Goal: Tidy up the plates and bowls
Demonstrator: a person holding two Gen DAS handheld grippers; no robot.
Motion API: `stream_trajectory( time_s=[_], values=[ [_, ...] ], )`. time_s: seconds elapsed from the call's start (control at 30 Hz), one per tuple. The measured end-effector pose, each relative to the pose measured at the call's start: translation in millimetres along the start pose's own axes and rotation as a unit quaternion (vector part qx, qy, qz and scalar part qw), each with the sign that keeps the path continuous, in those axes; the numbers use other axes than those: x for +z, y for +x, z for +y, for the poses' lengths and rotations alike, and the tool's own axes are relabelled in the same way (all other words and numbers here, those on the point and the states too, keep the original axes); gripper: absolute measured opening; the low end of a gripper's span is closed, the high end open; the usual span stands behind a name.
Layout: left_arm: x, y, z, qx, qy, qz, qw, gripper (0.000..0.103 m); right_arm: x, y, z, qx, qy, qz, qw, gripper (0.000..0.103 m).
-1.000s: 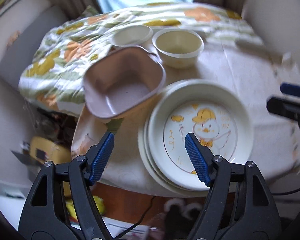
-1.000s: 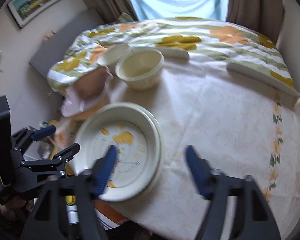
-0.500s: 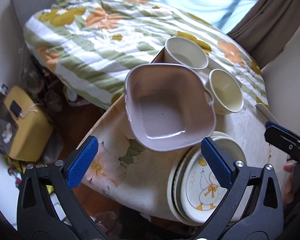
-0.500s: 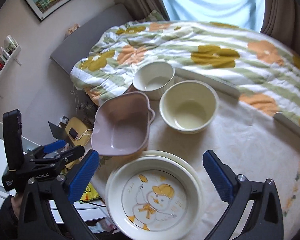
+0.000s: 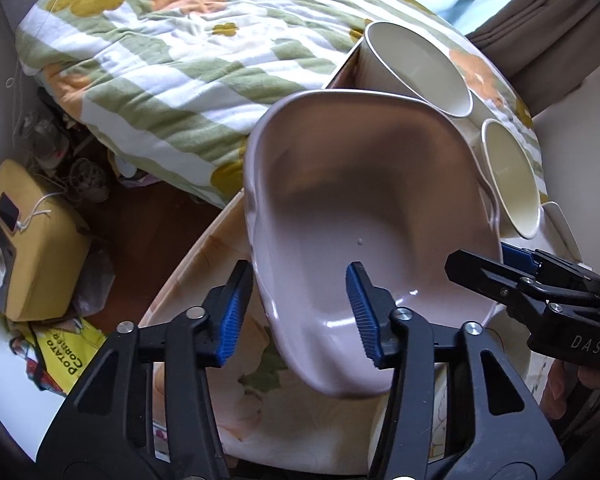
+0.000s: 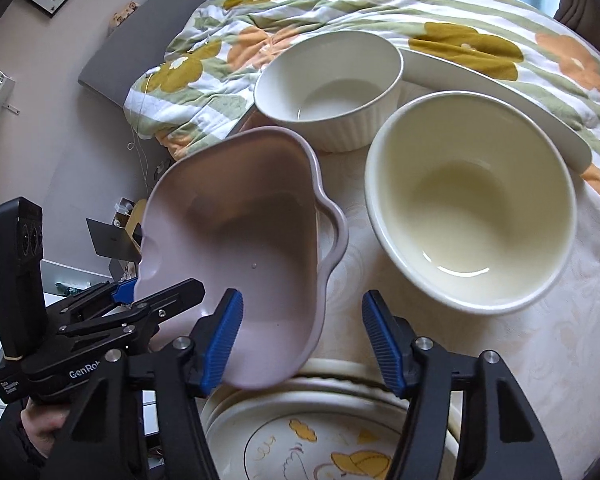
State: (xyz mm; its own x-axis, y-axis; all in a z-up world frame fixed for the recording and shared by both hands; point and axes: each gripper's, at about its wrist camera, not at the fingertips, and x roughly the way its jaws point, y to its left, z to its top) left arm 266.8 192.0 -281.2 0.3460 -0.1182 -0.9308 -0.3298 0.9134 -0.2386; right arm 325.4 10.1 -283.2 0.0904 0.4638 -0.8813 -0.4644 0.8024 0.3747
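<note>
A pink square bowl with a wavy handle (image 5: 364, 216) (image 6: 244, 248) sits tilted at the table's left edge, leaning on the stacked plates. My left gripper (image 5: 296, 312) is open, its fingers straddling the bowl's near rim; it shows in the right wrist view (image 6: 156, 300) at the bowl's left side. My right gripper (image 6: 302, 344) is open just above the duck-print plate stack (image 6: 320, 440), its left finger by the pink bowl's rim. It shows in the left wrist view (image 5: 512, 268) at the bowl's right. A white ribbed bowl (image 6: 332, 88) and a cream bowl (image 6: 468, 200) stand behind.
The round table (image 6: 540, 340) has a cream patterned cloth. A flowered quilt (image 5: 172, 52) on a bed lies behind it. A long white dish (image 6: 500, 92) lies at the table's back edge. A yellow box (image 5: 36, 240) and clutter sit on the floor, left.
Both grippers moved in close to the pink bowl. My left gripper narrowed and now straddles the bowl's rim. The right gripper dropped lower over the plates.
</note>
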Motion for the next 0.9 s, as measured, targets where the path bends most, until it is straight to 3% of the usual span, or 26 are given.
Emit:
stream_trajectory(
  time_s=[0.07,0.23,0.63,0.9],
  values=[
    [4,3,2,0.000,-0.001,0.000,1.0000,0.036,3,4,0,-0.002,-0.001,0.002,1.000,0.049],
    [12,11,4,0.002,0.008,0.006,0.9999,0.020,8,12,-1,-0.005,0.000,0.008,1.000,0.014],
    [13,1,-7,0.016,0.053,-0.014,0.9984,0.020,3,6,3,-0.019,-0.004,-0.010,1.000,0.012],
    [3,-51,-37,0.026,0.088,-0.062,0.9938,0.020,-18,-45,9,-0.010,-0.011,-0.060,0.998,0.012]
  ],
)
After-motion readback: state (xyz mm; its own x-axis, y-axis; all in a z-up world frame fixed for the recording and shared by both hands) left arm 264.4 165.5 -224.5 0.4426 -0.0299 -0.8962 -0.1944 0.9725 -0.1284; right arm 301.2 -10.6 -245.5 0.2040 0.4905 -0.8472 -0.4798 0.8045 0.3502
